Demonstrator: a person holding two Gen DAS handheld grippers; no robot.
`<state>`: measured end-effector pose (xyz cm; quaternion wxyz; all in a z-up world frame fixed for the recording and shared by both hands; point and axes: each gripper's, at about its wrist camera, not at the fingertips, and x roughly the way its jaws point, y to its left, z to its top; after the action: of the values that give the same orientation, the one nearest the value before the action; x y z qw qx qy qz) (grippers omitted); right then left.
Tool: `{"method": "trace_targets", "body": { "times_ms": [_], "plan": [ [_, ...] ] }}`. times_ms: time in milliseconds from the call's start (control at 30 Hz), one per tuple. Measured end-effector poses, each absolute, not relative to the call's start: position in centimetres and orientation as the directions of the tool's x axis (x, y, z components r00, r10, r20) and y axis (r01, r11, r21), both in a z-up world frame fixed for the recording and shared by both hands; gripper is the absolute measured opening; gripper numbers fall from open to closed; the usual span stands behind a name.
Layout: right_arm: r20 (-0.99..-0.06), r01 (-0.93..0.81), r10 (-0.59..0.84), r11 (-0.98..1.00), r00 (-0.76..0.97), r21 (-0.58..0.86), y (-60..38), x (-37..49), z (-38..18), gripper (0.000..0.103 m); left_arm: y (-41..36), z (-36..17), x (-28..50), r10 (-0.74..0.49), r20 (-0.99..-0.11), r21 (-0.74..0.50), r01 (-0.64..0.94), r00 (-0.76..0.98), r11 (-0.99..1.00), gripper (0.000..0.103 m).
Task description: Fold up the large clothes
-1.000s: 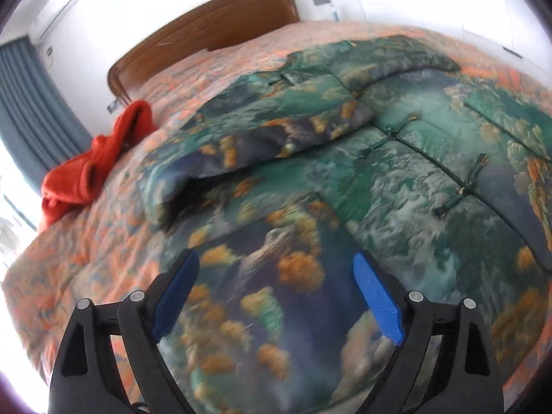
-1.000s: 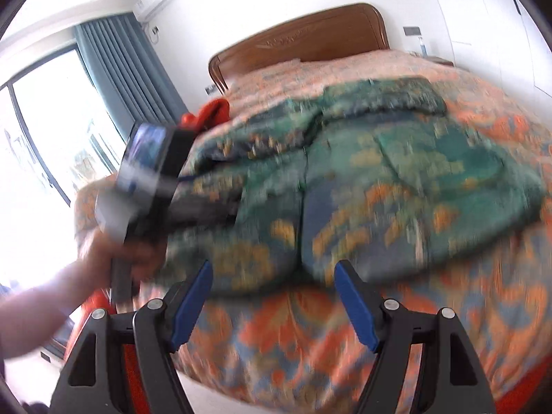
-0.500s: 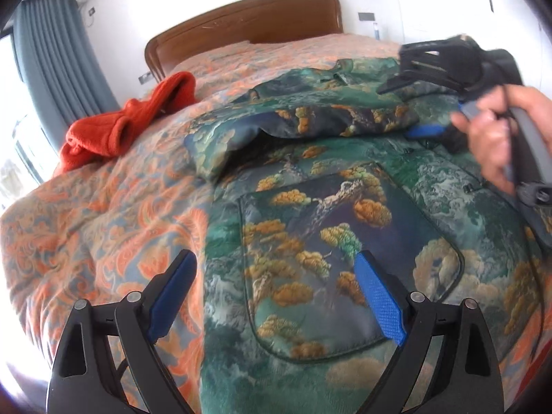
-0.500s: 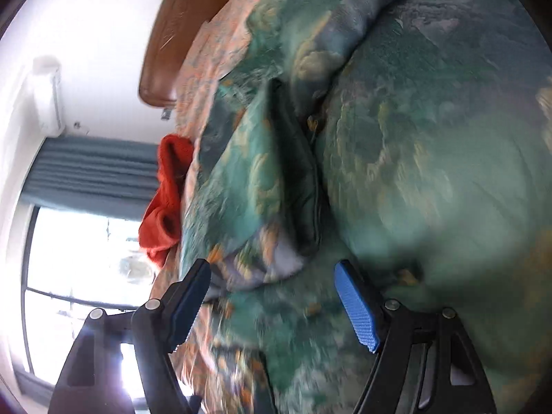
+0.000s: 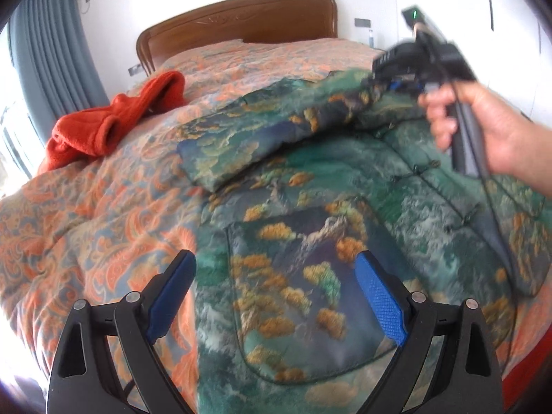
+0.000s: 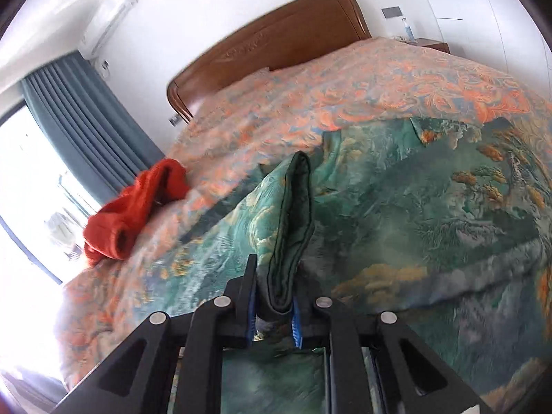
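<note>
On the far left of the brown wooden headboard (image 5: 238,20) side of the bed, a crumpled red-orange fleece garment (image 5: 114,120) lies on the orange and blue swirly bedspread (image 5: 89,214); it sits well apart from my work, but if I drag cloth that way it could get caught up in the fold. Nearer the middle, the big green padded jacket with gold trees and dark cord knots (image 5: 310,241) is spread across the bedspread, below the headboard, with one sleeve (image 5: 262,138) already laid over its chest. My left gripper (image 5: 276,296) has its blue fingers wide apart and holds nothing; it hangs over the jacket's bottom part, by a big sewn pocket. I think the worry here is that nothing pins this end down, so a pull from the other side may slide the whole jacket and spoil the flat lay. Further right, my right gripper (image 6: 274,314) is pinched tight on a dark-lined edge of the jacket (image 6: 293,214), and that edge stands up between the blue pads. It looks like a thick, puffy bite, so I guess it could slip out if I lift fast. The sleeve could also flop off the chest when I raise this part. The right hand (image 5: 490,127) is blurry, so I cannot tell how high the edge is off the bed.
</note>
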<state>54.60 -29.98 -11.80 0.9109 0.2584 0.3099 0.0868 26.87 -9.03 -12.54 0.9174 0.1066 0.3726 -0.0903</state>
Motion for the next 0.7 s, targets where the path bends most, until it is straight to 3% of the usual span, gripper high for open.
{"method": "trace_targets", "body": {
  "times_ms": [133, 233, 367, 467, 567, 700],
  "plan": [
    [-0.63, 0.097, 0.304, 0.849, 0.715, 0.519, -30.5, 57.4, -16.1, 0.021, -8.1, -11.1, 30.7, -0.123, -0.724, 0.05, 0.229, 0.679, 0.972, 0.095],
    [-0.623, 0.114, 0.321, 0.824, 0.713, 0.555, -30.8, 57.4, -18.3, 0.022, -6.6, -9.9, 36.3, -0.178, -0.724, -0.049, 0.208, 0.666, 0.977, 0.095],
    [-0.596, 0.101, 0.355, 0.796, 0.72, 0.597, -31.3, 57.3, -19.1, 0.021, -6.5, -11.4, 44.5, -0.238, -0.758, -0.149, 0.195, 0.607, 0.969, 0.07],
    [-0.592, 0.101, 0.363, 0.789, 0.72, 0.606, -31.9, 57.2, -19.8, 0.021, -7.8, -15.3, 48.8, -0.218, -0.818, -0.118, 0.216, 0.533, 0.969, 0.058],
    [-0.594, 0.096, 0.358, 0.796, 0.721, 0.597, -32.2, 56.8, -20.1, 0.02, -7.7, -19.5, 50.3, -0.196, -0.864, -0.127, 0.176, 0.463, 0.976, 0.056],
    [-0.596, 0.094, 0.361, 0.797, 0.717, 0.596, -32.0, 57.0, -20.6, 0.02, -7.9, -18.5, 49.3, -0.191, -0.857, -0.114, 0.186, 0.479, 0.976, 0.056]
  ]
}}
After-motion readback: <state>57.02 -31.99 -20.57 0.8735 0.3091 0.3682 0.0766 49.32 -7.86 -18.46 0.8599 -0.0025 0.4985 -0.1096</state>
